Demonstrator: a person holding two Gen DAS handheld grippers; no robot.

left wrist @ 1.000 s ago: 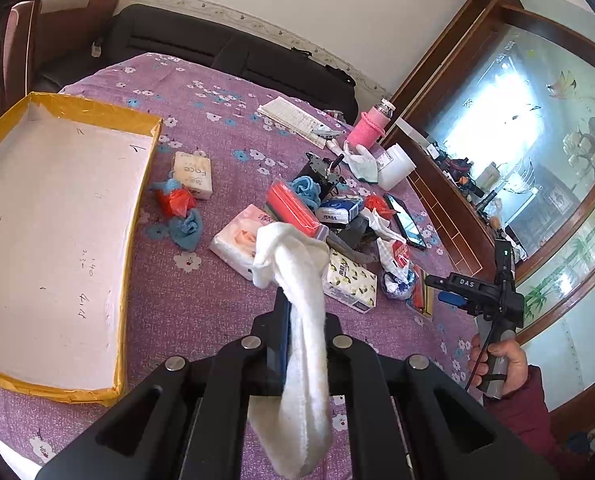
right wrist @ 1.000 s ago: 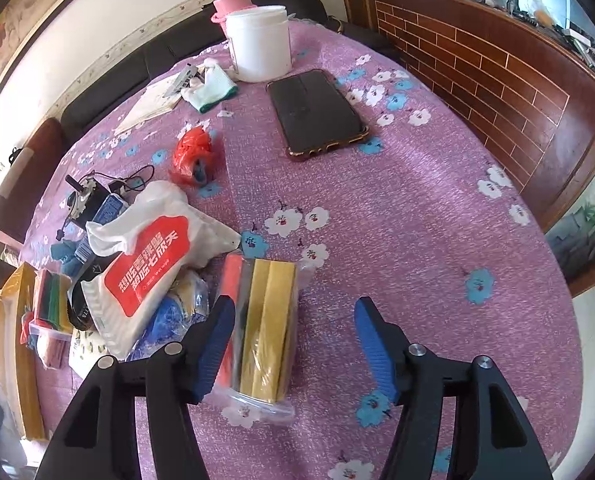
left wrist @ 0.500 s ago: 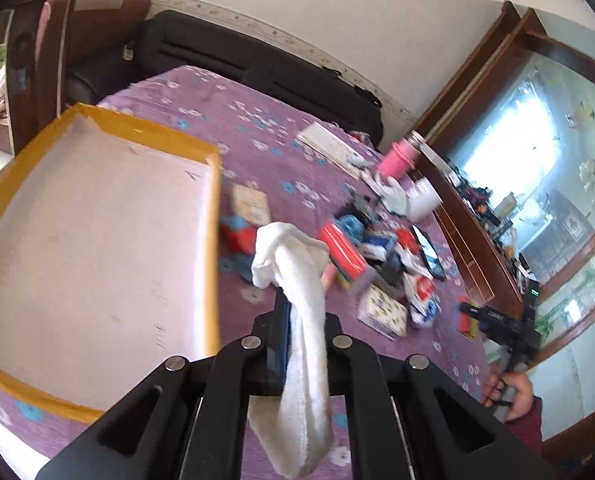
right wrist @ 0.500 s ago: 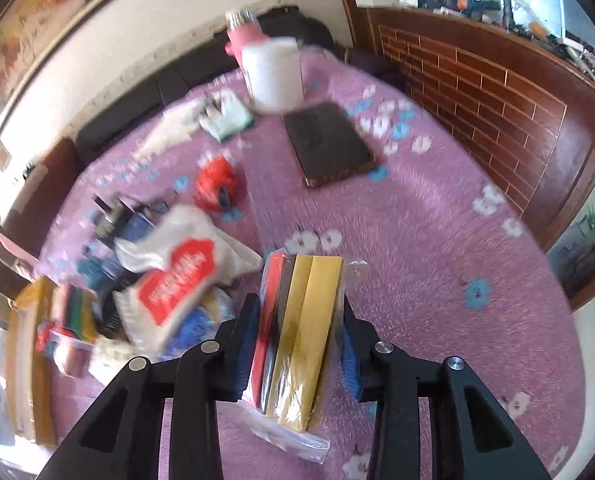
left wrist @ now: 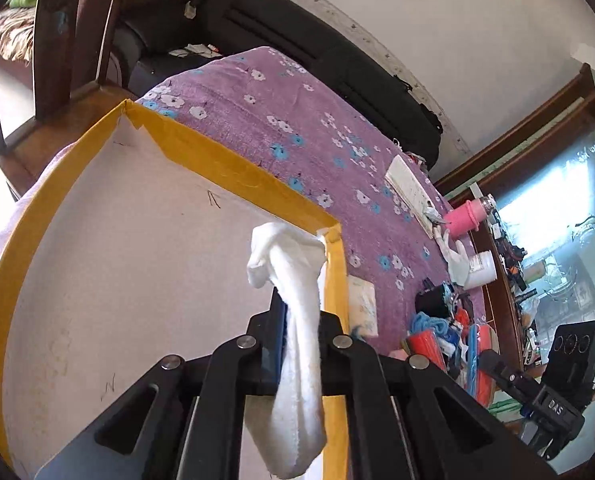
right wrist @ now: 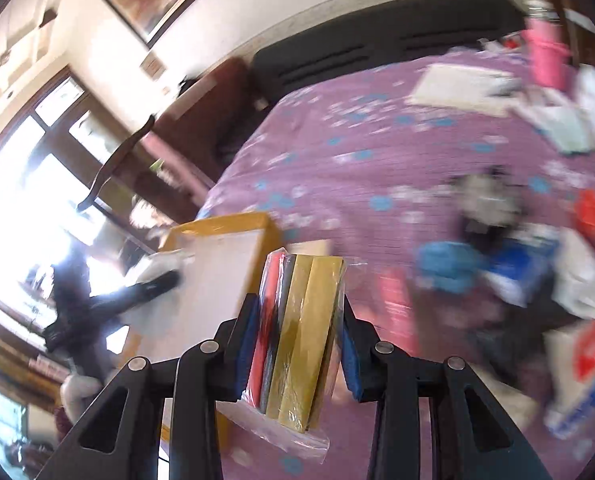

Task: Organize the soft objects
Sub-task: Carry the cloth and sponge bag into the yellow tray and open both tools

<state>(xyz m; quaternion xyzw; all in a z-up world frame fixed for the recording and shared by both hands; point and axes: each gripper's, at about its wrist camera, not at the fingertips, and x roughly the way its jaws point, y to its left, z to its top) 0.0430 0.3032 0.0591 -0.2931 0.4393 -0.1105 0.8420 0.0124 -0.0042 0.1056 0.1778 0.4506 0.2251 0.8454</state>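
White cloth [left wrist: 297,344] dangling over box [left wrist: 233,172]

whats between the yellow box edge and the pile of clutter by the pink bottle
In the left wrist view, a pale tissue pack lies on the purple cloth just beside the box; otherwise bare cloth.

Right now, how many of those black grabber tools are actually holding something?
2. The left gripper is shut on a white sock over the yellow-edged box; the right gripper is clamped on a bagged sponge pack.
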